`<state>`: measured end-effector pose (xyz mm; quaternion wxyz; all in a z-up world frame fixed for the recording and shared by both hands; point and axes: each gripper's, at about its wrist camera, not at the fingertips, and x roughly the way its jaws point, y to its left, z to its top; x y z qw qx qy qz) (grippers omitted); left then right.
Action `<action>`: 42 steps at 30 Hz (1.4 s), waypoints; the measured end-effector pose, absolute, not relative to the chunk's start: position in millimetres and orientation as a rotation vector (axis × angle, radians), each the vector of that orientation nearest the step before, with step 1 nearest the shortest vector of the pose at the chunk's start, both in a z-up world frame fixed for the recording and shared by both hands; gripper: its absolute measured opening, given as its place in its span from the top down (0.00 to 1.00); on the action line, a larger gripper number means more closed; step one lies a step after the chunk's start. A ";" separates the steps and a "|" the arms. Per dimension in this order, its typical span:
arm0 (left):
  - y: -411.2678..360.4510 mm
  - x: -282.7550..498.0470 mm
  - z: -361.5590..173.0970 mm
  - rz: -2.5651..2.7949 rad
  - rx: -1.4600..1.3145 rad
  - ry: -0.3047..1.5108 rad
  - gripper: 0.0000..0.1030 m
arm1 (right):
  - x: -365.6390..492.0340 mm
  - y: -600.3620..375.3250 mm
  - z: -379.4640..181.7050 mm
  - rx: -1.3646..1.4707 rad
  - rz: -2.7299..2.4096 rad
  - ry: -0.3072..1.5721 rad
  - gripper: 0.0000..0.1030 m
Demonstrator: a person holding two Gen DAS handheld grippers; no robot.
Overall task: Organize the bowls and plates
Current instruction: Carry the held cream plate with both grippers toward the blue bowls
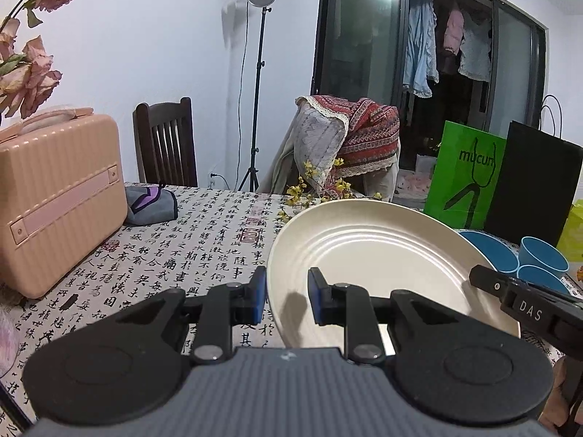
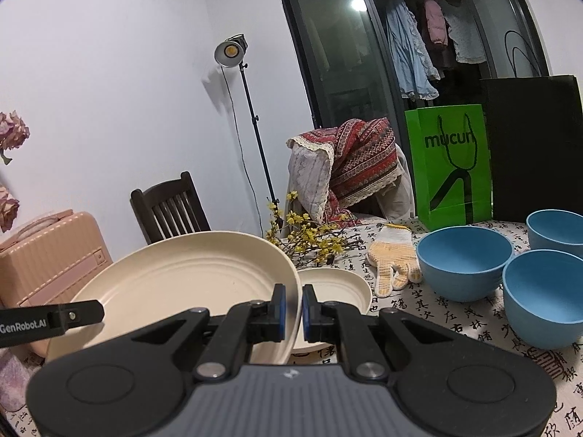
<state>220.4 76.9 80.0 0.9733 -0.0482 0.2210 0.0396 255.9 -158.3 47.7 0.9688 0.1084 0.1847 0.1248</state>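
A large cream plate (image 1: 368, 255) is lifted and tilted above the table. My right gripper (image 2: 294, 309) is shut on its right rim, and one of that gripper's fingers (image 1: 510, 293) shows in the left wrist view. My left gripper (image 1: 286, 295) is open, with its pads on either side of the plate's left rim and a wide gap on the inner side. A smaller cream plate (image 2: 339, 287) lies on the table just behind the large one. Three blue bowls (image 2: 464, 262) (image 2: 554, 233) (image 2: 543, 298) stand to the right.
A pink suitcase (image 1: 54, 196) and a grey pouch (image 1: 153, 205) sit at the left of the calligraphy tablecloth (image 1: 204, 240). Yellow flower sprigs (image 2: 309, 240) and a work glove (image 2: 395, 258) lie behind the plates. Green (image 2: 452, 167) and black (image 2: 532, 145) bags stand at the back right.
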 end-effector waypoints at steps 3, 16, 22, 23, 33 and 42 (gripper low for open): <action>74.0 215.5 80.5 0.071 -0.099 0.439 0.77 | 252.1 -162.2 46.8 0.228 0.250 0.369 0.91; 63.8 202.8 78.8 0.039 -0.109 0.413 0.77 | 231.2 -173.7 44.3 0.224 0.215 0.320 0.91; 63.0 196.8 77.1 0.021 -0.114 0.396 0.77 | 225.7 -179.5 41.6 0.242 0.208 0.310 0.91; 62.5 195.3 77.0 0.018 -0.114 0.393 0.77 | 224.8 -180.7 40.9 0.246 0.208 0.308 0.91; 56.4 189.2 69.4 -0.015 -0.133 0.385 0.77 | 208.4 -189.9 34.6 0.255 0.179 0.270 0.91; 47.7 180.0 63.0 -0.039 -0.150 0.365 0.77 | 191.2 -196.4 31.1 0.232 0.143 0.226 0.91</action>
